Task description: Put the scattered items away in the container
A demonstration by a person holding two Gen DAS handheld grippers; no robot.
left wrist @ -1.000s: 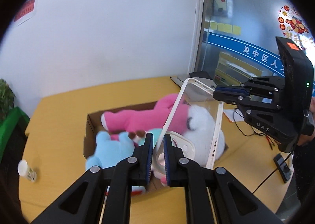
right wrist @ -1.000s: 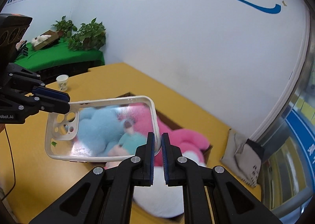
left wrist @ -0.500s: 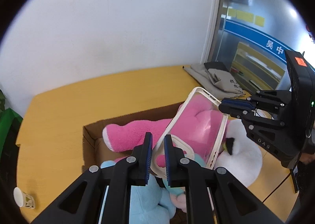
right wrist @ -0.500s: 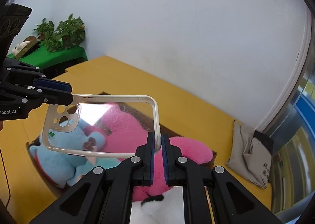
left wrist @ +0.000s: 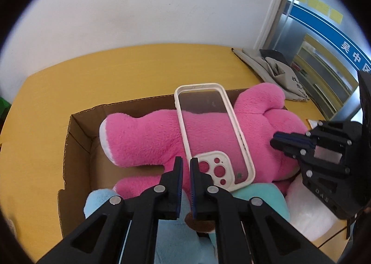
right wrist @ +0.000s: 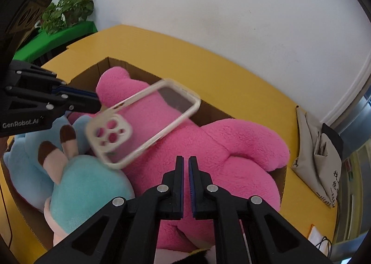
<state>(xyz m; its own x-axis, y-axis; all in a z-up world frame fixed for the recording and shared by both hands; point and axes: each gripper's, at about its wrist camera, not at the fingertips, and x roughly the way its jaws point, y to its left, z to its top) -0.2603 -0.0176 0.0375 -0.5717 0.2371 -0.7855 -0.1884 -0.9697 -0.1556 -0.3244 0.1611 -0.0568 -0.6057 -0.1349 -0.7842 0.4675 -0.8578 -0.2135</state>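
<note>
A clear phone case (left wrist: 208,129) with a cream rim rests tilted on a big pink plush toy (left wrist: 143,138) inside the open cardboard box (left wrist: 76,148). My left gripper (left wrist: 186,163) is shut, with the case's camera-hole corner pinched at its very tips. In the right wrist view the case (right wrist: 143,122) looks blurred and slants away from the left gripper (right wrist: 98,104). My right gripper (right wrist: 186,159) is shut with nothing between its fingers, just above the pink plush (right wrist: 231,148). From the left wrist view, the right gripper (left wrist: 274,140) hangs apart from the case's right side.
A light-blue plush (left wrist: 97,201), a teal one (right wrist: 88,185) and a white one (left wrist: 308,213) also fill the box. The box stands on a yellow table (left wrist: 116,74) against a white wall. A grey cloth bag (right wrist: 320,159) lies at the table's right end. Potted plants (right wrist: 67,11) stand far left.
Both grippers came down over the box. The case slipped out of the right gripper and dropped flat onto the pink plush, its camera corner still at the left gripper.
</note>
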